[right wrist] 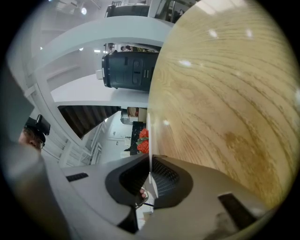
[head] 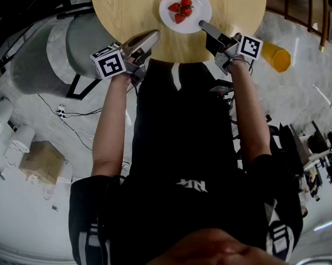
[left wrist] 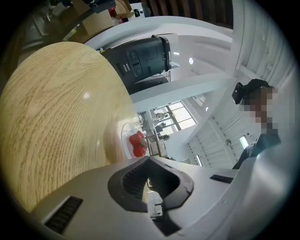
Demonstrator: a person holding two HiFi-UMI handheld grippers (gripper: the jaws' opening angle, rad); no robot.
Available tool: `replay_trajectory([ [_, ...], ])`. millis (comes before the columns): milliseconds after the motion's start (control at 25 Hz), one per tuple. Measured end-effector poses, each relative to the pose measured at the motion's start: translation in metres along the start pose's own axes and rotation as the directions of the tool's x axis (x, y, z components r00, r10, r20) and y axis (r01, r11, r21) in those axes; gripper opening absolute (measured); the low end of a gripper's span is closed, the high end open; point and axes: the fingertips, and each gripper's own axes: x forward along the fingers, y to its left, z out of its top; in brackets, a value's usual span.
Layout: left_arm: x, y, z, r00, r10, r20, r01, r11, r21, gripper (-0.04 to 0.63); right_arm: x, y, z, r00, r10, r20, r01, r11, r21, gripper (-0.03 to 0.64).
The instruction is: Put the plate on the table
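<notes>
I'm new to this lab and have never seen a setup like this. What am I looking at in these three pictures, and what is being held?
There is no robot here: a person holds a two-jaw gripper in each hand. The head view comes from a camera on the person's head, looking down past their arms at a round wooden table. The other two pictures come from cameras riding on each gripper, looking along its jaws. The cubes with square markers are parts of the grippers.

Over the table is a white plate carrying strawberries. The right gripper is shut on the plate's near rim. In its own view the rim shows as a thin white edge between the jaws. The left gripper is shut and empty, beside the plate. I cannot tell whether the plate already rests on the table.
</notes>
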Motion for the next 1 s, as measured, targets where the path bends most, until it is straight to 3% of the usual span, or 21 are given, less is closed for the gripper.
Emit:
replay_trajectory([
  [1000, 0.0, 0.008, -0.006, 1.0, 0.003, -0.002, -0.003, 1.0, -0.004, 0.0, 0.001, -0.014, 0.002, 0.999, -0.046, 0.004, 0.046, 0.999, -0.003, 0.017],
])
